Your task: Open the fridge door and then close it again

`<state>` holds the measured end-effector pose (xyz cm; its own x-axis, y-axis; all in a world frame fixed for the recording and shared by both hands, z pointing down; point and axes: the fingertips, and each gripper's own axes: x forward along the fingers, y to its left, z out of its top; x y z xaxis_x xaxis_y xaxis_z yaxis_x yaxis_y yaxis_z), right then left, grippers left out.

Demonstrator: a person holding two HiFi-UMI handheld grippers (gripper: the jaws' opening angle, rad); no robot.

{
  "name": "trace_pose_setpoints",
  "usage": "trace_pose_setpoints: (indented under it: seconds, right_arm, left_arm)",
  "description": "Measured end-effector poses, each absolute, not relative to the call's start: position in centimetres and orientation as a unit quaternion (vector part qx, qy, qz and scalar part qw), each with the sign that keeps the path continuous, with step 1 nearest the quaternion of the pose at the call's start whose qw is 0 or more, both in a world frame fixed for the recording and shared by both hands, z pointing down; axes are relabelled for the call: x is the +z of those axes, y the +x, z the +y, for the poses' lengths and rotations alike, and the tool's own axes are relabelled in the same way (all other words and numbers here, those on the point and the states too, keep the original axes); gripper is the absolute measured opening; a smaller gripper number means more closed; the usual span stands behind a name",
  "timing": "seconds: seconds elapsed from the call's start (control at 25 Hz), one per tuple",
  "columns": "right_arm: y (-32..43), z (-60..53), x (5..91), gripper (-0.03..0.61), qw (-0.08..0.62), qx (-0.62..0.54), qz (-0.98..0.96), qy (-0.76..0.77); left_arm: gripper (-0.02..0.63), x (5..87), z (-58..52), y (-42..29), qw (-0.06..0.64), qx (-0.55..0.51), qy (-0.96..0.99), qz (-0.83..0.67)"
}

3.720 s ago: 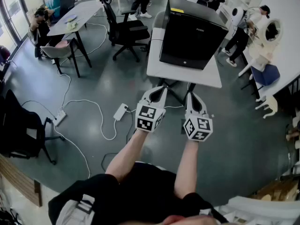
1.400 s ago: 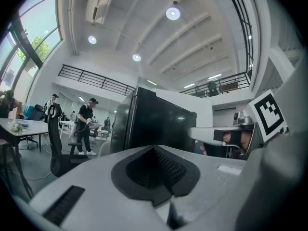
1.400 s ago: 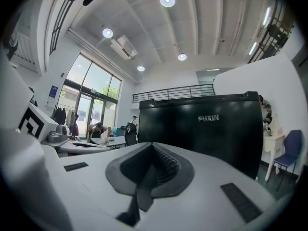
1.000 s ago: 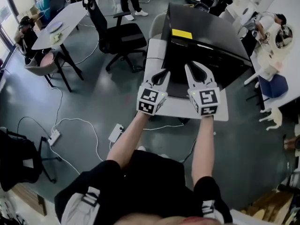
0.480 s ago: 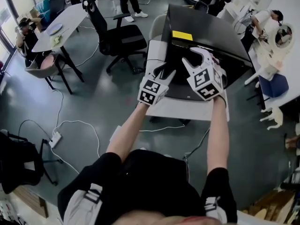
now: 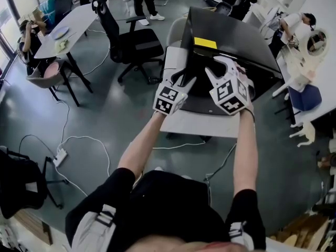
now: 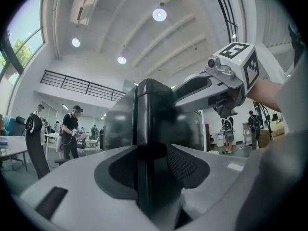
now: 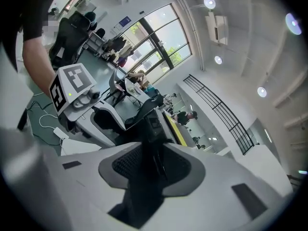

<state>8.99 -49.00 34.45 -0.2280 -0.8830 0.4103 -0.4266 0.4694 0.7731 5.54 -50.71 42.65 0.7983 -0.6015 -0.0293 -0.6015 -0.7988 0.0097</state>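
1. Fridge: the black box-shaped fridge [image 6: 231, 41] stands on the white bench [image 6: 199, 125], with its door apparently closed.
2. Left tongs [image 6: 185, 80]: the jaws have just opened wide and straddle the door edge [image 7: 144, 129], unclamped.
3. Right tongs [image 6: 220, 66]: the jaws have just been narrowing around the same edge, and the pads are not visibly pressing.
4. Risk: pulling before the pads bite lets the edge slip, and a hard pull may drag the fridge across the bench.

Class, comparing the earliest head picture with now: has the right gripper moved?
Yes. The right gripper went forward from over the floor, short of the white table, to the fridge, whose front edge stands between its jaws, lately closing a little.
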Motion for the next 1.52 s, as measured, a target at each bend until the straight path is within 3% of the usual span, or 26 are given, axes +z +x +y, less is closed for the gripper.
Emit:
trace_pose_setpoints:
  seconds: [1.04,1.52]
  right_arm:
    - [9.1,-48.4,34.4,0.077,0.442,-0.282,-0.733,0.433]
    - [9.4,-40.6,34.3,0.086,0.410,-0.330,-0.764,0.373]
  left_arm:
    - [0.169,42.7,-50.2,5.6,-0.010,0.009,-0.929,0.369]
    - [0.172,42.5,-41.5,5.6,0.004,0.022,-0.897,0.441]
